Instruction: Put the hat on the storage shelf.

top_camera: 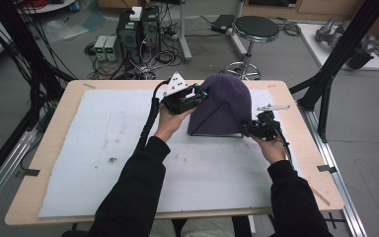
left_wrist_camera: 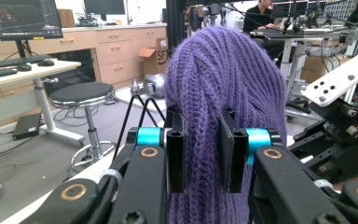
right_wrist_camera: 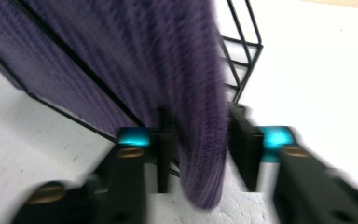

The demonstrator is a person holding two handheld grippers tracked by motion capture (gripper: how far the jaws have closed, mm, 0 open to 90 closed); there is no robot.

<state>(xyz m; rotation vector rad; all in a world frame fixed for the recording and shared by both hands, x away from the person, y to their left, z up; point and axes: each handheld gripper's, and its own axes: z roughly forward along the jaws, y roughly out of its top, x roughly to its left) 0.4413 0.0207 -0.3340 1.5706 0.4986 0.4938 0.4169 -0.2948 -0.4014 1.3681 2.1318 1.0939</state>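
Observation:
A purple knit hat is draped over a black wire rack at the back middle of the white mat. My left gripper is at the hat's upper left side. In the left gripper view its jaws are shut on a fold of the hat, pinched at the gripper. My right gripper is at the hat's lower right corner. In the blurred right gripper view the hat's hem hangs between the spread jaws of the gripper, beside the rack's bars.
A white foam mat covers most of the wooden table. Black frame posts stand off the table's right edge. Beyond the far edge are a stool and computer boxes with cables on the floor.

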